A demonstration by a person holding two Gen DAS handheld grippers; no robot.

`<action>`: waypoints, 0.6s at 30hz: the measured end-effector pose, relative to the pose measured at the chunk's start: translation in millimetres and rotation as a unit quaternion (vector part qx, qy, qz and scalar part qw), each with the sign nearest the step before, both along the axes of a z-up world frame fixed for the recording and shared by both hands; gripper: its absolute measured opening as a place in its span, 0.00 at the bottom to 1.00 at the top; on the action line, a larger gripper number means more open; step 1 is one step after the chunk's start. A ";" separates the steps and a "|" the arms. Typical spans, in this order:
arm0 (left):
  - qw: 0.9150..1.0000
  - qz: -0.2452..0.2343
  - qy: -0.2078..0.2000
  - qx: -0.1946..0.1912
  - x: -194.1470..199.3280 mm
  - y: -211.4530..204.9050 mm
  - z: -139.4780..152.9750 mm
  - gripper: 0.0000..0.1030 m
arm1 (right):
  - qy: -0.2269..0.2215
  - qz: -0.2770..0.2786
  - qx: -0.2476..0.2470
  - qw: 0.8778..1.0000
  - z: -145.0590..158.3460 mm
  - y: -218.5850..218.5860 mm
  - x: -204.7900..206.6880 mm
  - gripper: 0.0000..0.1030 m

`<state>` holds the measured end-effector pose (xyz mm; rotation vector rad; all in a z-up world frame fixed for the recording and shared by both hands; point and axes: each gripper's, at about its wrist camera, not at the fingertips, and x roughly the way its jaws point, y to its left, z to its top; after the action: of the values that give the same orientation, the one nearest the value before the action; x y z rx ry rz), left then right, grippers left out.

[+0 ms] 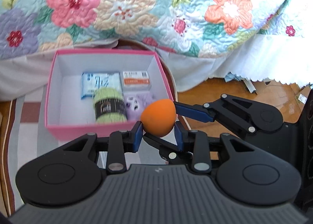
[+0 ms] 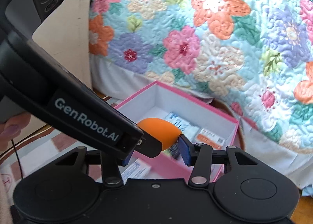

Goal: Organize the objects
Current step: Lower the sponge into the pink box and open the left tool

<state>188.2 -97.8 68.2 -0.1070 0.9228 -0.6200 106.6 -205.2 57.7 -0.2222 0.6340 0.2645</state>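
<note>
Hovering at the near rim of a pink box (image 1: 51, 94), an orange egg (image 1: 158, 118) is clamped between the blue pads of the left gripper (image 1: 158, 136). The right gripper (image 2: 155, 152) is seen meeting the same egg from the side, one pad touching its end; whether it is gripped there cannot be told. Inside the box, a green yarn ball (image 1: 109, 106), a blue pack (image 1: 99, 84), an orange-labelled case (image 1: 137, 82) and a purple toy (image 1: 135, 105) are packed together. A floral quilt (image 1: 137, 8) is draped behind.
</note>
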 end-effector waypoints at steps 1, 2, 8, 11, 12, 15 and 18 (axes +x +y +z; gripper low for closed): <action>1.000 0.001 0.000 0.001 6.5 -3.3 -1.4 0.32 | -0.002 0.000 -0.003 1.000 -2.0 -2.5 6.6 0.52; 1.000 0.002 -0.001 0.001 15.3 -6.7 -4.1 0.32 | -0.004 0.000 -0.007 1.000 -5.4 -5.7 14.0 0.52; 1.000 0.015 0.022 -0.006 64.5 -22.2 -28.2 0.32 | 0.021 -0.011 0.022 0.999 -30.3 -33.1 57.2 0.52; 0.999 0.024 0.035 -0.016 86.9 -29.8 -42.2 0.32 | 0.057 -0.034 0.088 0.994 -43.6 -57.4 79.0 0.52; 0.999 0.029 0.041 -0.021 93.2 -30.9 -46.0 0.32 | 0.066 -0.041 0.109 0.991 -48.5 -64.8 84.8 0.52; 0.997 0.035 0.057 -0.032 112.2 -36.2 -58.0 0.32 | 0.079 -0.053 0.127 0.987 -59.7 -75.7 98.8 0.52; 0.996 0.039 0.068 -0.042 124.2 -39.3 -67.9 0.32 | 0.083 -0.052 0.118 0.988 -67.5 -78.5 108.8 0.52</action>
<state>312.4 -137.1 0.3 -0.2631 1.0195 -0.5844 215.4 -283.7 -9.7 0.0619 0.7704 0.2575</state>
